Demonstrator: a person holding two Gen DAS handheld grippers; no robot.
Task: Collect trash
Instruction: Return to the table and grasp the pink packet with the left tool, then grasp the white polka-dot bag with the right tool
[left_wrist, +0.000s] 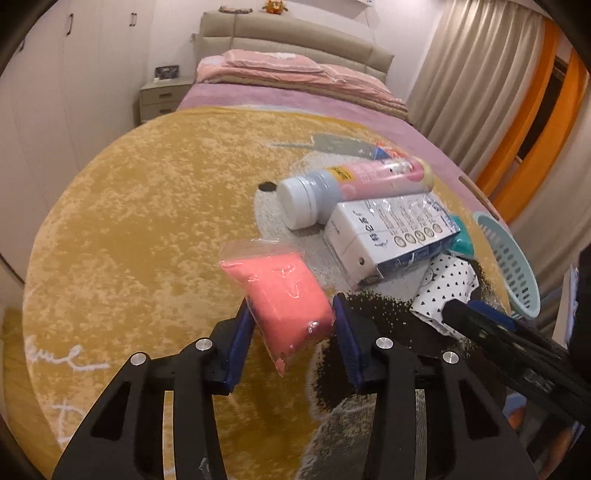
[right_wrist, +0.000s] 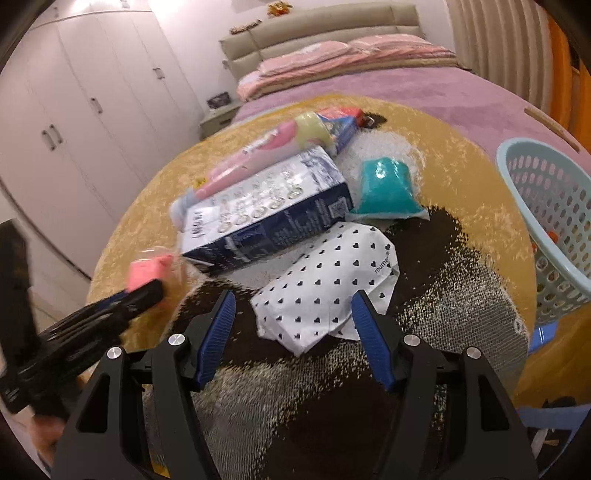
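My left gripper (left_wrist: 293, 319) is shut on a pink packet in clear plastic (left_wrist: 280, 295), held just above the round yellow rug (left_wrist: 129, 229); the packet also shows blurred in the right wrist view (right_wrist: 149, 273). My right gripper (right_wrist: 291, 315) is open, its blue pads either side of a white wrapper with black hearts (right_wrist: 325, 284), which also shows in the left wrist view (left_wrist: 447, 288). A white and blue carton (right_wrist: 266, 210), a pink bottle with a white cap (left_wrist: 351, 184) and a teal packet (right_wrist: 386, 188) lie on the rug beyond.
A light blue slotted basket (right_wrist: 546, 206) stands at the rug's right edge, with small items inside. A red and blue packet (right_wrist: 341, 123) lies behind the bottle. A bed with a purple cover (left_wrist: 295, 96) is beyond, wardrobes (right_wrist: 92, 122) at left, curtains at right.
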